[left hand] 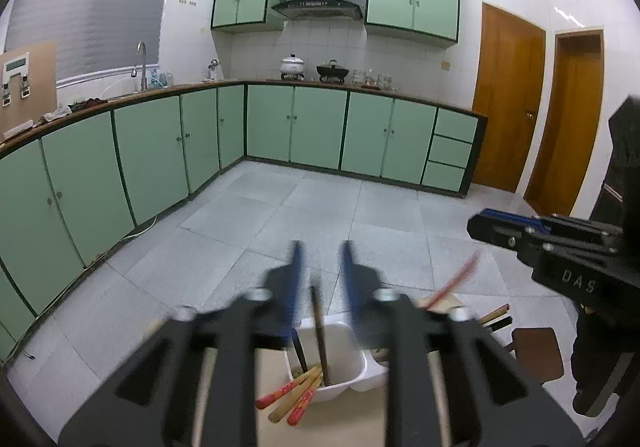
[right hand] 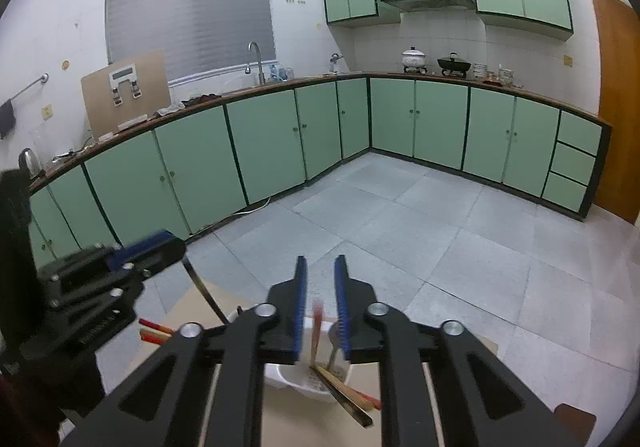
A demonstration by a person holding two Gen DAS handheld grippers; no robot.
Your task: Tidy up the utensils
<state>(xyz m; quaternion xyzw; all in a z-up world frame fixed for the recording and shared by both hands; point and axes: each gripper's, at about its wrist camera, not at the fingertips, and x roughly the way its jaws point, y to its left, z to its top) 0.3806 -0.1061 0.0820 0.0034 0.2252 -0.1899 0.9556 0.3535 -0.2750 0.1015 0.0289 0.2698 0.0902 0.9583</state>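
Note:
In the left wrist view my left gripper (left hand: 322, 247) is open, and a dark chopstick (left hand: 320, 331) stands loose in the gap, its lower end in a white divided holder (left hand: 360, 375). Red-tipped chopsticks (left hand: 296, 395) lean out of the holder's front. My right gripper (left hand: 480, 225) hangs at the right over a blurred red chopstick (left hand: 460, 279). In the right wrist view the right gripper (right hand: 320, 261) is open, with that blurred red chopstick (right hand: 317, 327) free between its pads above the white holder (right hand: 288, 377), beside a spoon (right hand: 335, 339). The left gripper (right hand: 172, 245) is at the left over the dark chopstick (right hand: 204, 295).
The holder stands on a beige tabletop (left hand: 340, 423). More chopsticks (right hand: 156, 329) stick out at the holder's left side. A brown stool (left hand: 536, 351) stands beside the table. Grey tiled floor (left hand: 320, 207) lies beyond, ringed by green cabinets (left hand: 160, 151).

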